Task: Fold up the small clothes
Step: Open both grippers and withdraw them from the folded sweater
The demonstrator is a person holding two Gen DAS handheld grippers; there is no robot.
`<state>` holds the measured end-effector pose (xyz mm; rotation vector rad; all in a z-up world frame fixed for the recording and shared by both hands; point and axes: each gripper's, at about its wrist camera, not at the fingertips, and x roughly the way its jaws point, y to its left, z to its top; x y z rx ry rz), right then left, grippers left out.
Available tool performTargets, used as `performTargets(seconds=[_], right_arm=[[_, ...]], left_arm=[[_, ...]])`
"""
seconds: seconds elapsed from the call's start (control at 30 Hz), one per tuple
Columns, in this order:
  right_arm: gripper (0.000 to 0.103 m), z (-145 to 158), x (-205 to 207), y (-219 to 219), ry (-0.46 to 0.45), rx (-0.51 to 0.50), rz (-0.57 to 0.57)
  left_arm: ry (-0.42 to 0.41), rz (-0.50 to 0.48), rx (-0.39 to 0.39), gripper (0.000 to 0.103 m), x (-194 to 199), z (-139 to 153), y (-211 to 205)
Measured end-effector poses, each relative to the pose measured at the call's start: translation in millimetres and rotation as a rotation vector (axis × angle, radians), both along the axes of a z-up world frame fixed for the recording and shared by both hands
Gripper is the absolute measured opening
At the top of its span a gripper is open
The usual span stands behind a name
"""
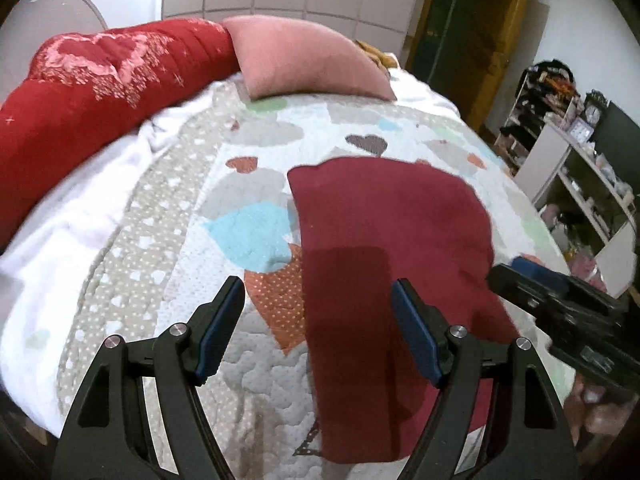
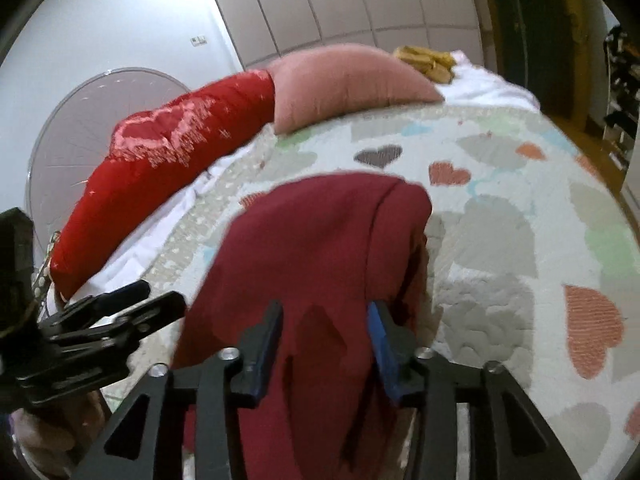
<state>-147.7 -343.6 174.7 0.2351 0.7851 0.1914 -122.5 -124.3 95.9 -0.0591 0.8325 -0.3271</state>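
A dark red garment (image 1: 392,232) lies on the heart-patterned quilt (image 1: 256,152), with one part folded over itself. My left gripper (image 1: 318,312) is open above the garment's left edge and holds nothing. The right gripper (image 1: 560,316) comes in from the right side of the left wrist view. In the right wrist view the garment (image 2: 320,240) bunches up between my right gripper's (image 2: 326,340) parted blue-padded fingers (image 2: 380,328), and its folded edge rises at the far end. The jaws stand apart with cloth between them. The left gripper (image 2: 132,312) shows at the left there.
A pink pillow (image 1: 304,60) and a red quilted bolster (image 1: 100,92) lie at the head of the bed. White shelves (image 1: 568,168) with clutter stand off the right side. A yellow item (image 2: 424,60) lies at the far corner. A fan (image 2: 104,120) stands left.
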Motion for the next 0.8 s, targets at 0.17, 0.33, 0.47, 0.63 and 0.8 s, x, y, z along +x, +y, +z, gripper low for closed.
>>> performTargets(seconds=[0.17, 0.33, 0.47, 0.63, 0.8], right_arm=[[0.062, 22, -33, 12, -0.083, -0.059, -0.071], [0.063, 24, -47, 19, -0.088, -0.116, -0.098], [0.064, 24, -51, 24, -0.085, -0.132, -0.104], [0.069, 25, -55, 26, -0.085, -0.142, -0.101], [0.070, 27, -56, 24, -0.088, -0.128, -0.115]], left_arm=[[-0.049, 0.011, -0.007, 0.076, -13, 13, 0], [-0.088, -0.004, 0.010, 0.076, -23, 22, -3], [-0.111, -0.003, 0.020, 0.076, -29, 27, -3], [-0.128, -0.001, 0.021, 0.076, -33, 31, -3], [-0.134, -0.002, 0.032, 0.076, -36, 32, -5]])
